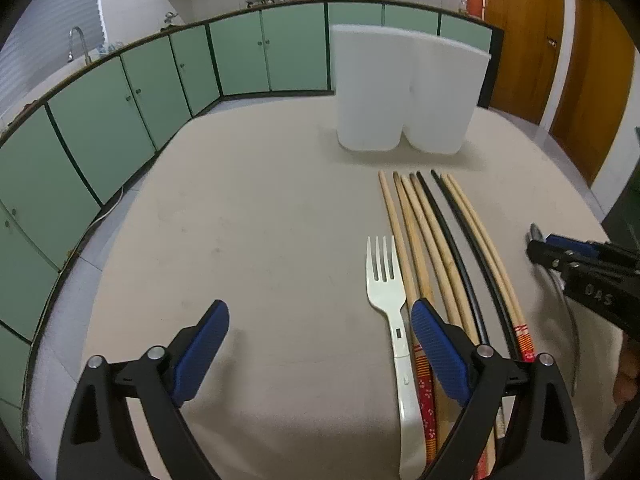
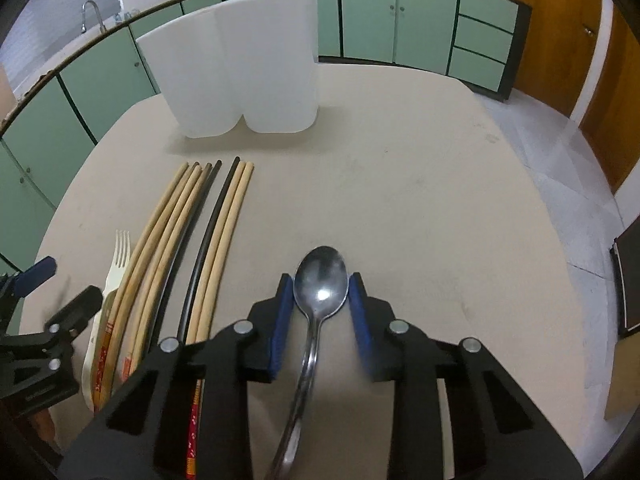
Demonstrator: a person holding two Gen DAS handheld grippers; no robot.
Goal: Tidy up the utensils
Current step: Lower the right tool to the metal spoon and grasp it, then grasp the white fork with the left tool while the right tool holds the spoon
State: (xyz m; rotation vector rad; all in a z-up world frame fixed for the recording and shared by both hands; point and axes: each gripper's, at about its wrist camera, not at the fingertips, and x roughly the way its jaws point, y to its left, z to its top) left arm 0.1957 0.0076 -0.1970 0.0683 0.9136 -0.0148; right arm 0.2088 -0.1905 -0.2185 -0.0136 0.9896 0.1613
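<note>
The right gripper [image 2: 321, 280] was seen with fingers narrowed onto the spoon [image 2: 320, 276] bowl on the table [image 2: 440, 184]; a slip was judged likely. The left gripper [image 1: 320, 344], held wide, overhung the fork [image 1: 386, 280] and chopsticks [image 1: 436, 232], which could be scattered before the holder [image 1: 408, 88].

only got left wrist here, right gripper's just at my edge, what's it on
Observer: The right gripper straddles the bowl of a metal spoon; both pads appear to touch its sides.
Operator: lifted yet
Observer: Doesn't look so. It seems to lie bowl up on the table, handle running back under the gripper.
Operator: where's the bowl end pointing
Observer: Away from the gripper; the white holder stands ahead and to its left.
</note>
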